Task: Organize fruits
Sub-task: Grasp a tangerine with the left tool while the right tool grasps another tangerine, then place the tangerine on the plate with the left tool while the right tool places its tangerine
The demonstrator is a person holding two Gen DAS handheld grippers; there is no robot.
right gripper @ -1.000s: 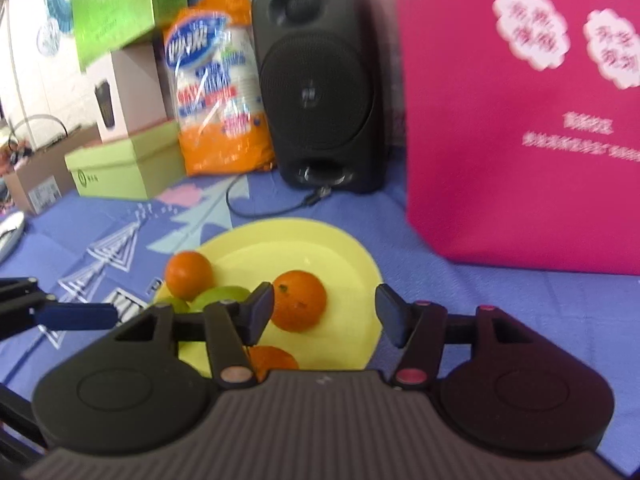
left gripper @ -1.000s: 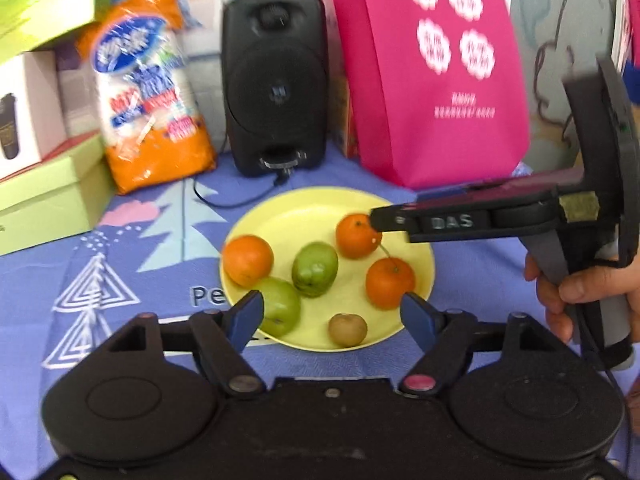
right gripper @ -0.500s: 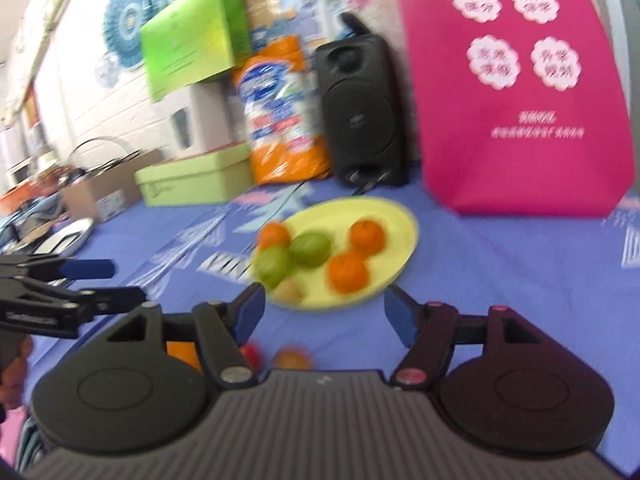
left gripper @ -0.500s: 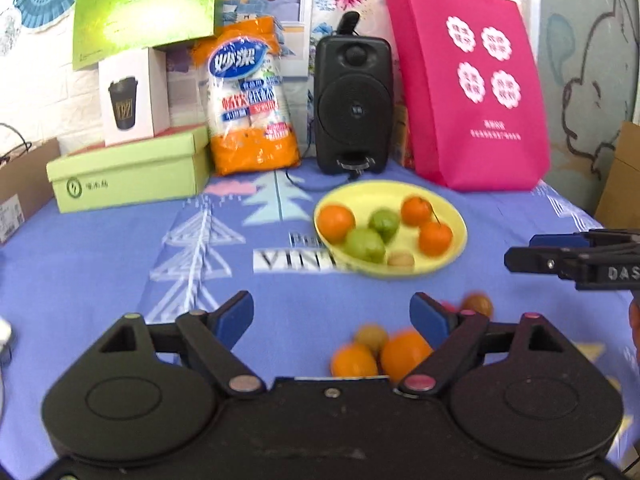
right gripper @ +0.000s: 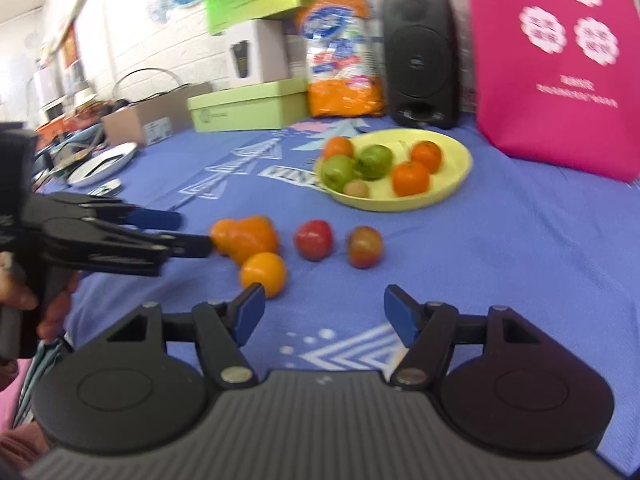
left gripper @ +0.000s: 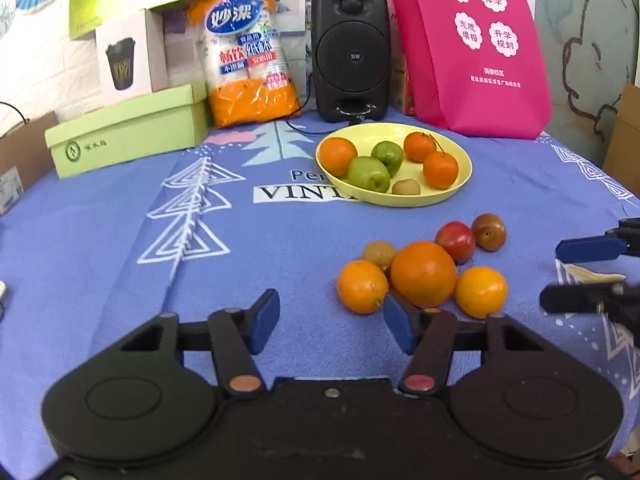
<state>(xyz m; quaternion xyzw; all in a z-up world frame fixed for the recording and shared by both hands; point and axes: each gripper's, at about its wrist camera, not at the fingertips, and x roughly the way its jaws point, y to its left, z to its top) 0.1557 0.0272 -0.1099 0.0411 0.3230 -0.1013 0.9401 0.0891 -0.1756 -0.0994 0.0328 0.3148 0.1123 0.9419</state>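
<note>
A yellow plate point(left gripper: 460, 188) point(right gripper: 452, 192) holds three oranges, two green apples and a small brown fruit. Loose fruit lies on the blue cloth in front of it: a large orange point(left gripper: 423, 274), an orange point(left gripper: 362, 286), a yellow-orange one point(left gripper: 480, 291) point(right gripper: 263, 273), a red fruit point(left gripper: 455, 240) point(right gripper: 314, 239), a red-brown fruit point(left gripper: 489, 231) point(right gripper: 364, 246) and a small brown one point(left gripper: 378, 253). My left gripper point(left gripper: 332, 326) is open and empty, near the loose pile. My right gripper point(right gripper: 322, 314) is open and empty, just in front of the loose fruit.
A black speaker point(left gripper: 350, 54), a pink bag point(left gripper: 468, 48), an orange packet point(left gripper: 250, 60) and a green box point(left gripper: 128, 130) stand behind the plate. A metal dish point(right gripper: 102, 164) and cardboard box point(right gripper: 154, 120) sit at the far left in the right wrist view.
Both grippers have pulled back from over the plate toward the table's front. The loose fruit pile has come into view. Both stay open.
</note>
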